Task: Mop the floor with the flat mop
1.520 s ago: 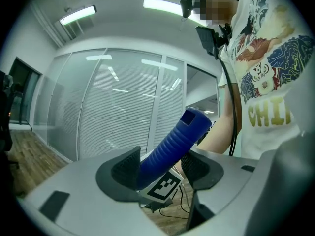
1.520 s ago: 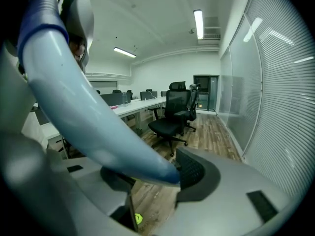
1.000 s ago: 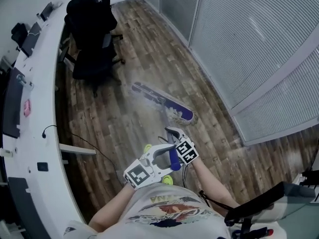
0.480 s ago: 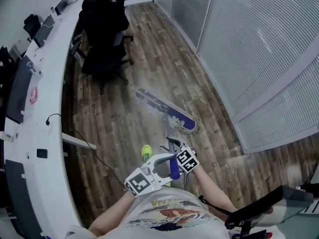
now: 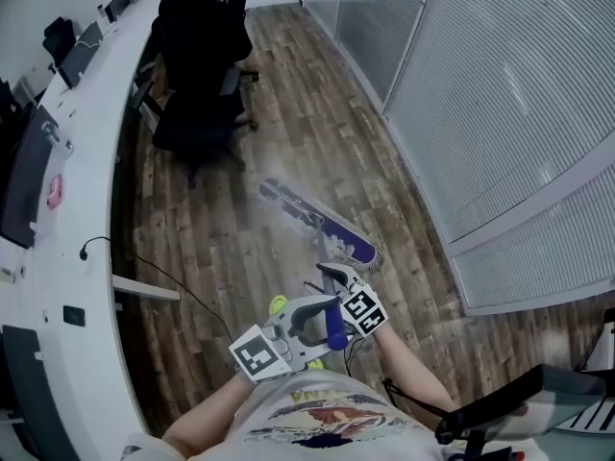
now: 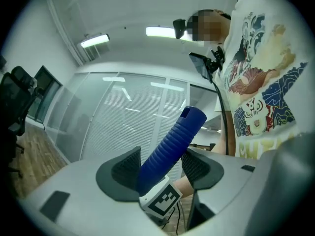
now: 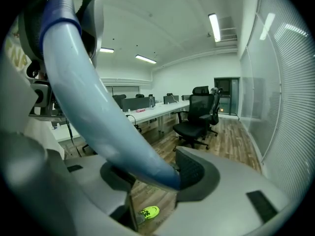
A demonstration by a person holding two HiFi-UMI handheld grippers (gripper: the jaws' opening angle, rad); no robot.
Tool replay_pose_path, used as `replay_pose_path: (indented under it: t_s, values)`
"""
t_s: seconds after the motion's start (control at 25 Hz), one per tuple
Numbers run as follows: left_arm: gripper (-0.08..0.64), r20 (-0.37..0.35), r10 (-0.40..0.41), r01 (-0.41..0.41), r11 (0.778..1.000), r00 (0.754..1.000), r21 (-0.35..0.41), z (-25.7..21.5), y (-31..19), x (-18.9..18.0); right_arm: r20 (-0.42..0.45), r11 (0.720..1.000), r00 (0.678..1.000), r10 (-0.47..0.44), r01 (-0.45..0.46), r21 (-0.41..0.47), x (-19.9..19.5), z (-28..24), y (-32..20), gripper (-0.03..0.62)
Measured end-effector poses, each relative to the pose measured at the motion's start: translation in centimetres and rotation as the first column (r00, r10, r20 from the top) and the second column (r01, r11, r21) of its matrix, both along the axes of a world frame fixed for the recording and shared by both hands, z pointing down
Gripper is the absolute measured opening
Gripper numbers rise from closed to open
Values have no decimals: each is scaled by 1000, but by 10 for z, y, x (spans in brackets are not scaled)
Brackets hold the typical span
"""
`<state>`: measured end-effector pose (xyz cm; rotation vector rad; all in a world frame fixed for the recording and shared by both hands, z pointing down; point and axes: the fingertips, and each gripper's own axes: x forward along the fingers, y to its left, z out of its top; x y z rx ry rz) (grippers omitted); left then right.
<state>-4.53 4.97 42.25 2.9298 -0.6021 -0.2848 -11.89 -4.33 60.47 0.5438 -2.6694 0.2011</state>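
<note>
Left gripper [image 6: 160, 166] is clamped on the blue ribbed handle grip [image 6: 170, 149] of the flat mop, close to the person's body. Right gripper [image 7: 150, 173], just beyond it, holds the pale blue-grey mop pole [image 7: 98, 117] against its pads, though its jaws have just been opening a little. The long purple mop head [image 5: 317, 221] lies on the brown wood-plank floor [image 5: 221, 248], farther out, near and to the right of a black office chair [image 5: 197, 65].

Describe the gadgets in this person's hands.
Both are pale grey plastic: the left gripper and right gripper each have two jaws lined with dark ribbed pads, plus a white cube printed with black square markers. The right's jaws have just been opening, mop handle between them. The person wears a short-sleeved printed T-shirt.
</note>
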Motion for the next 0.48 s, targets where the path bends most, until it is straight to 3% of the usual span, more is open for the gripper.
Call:
replay_pose_path:
  t_s: [0.12,0.48]
  values:
    - [244,33,47,-47,999,998,14,0,-38,-17,-10,1000,1000,11,-11,-6,-17,-1,-39,204]
    - [244,53,83,-83,996,995,-11,3,-161,-77,-59,999,998,34,-35,-10,-72,3,-165,204]
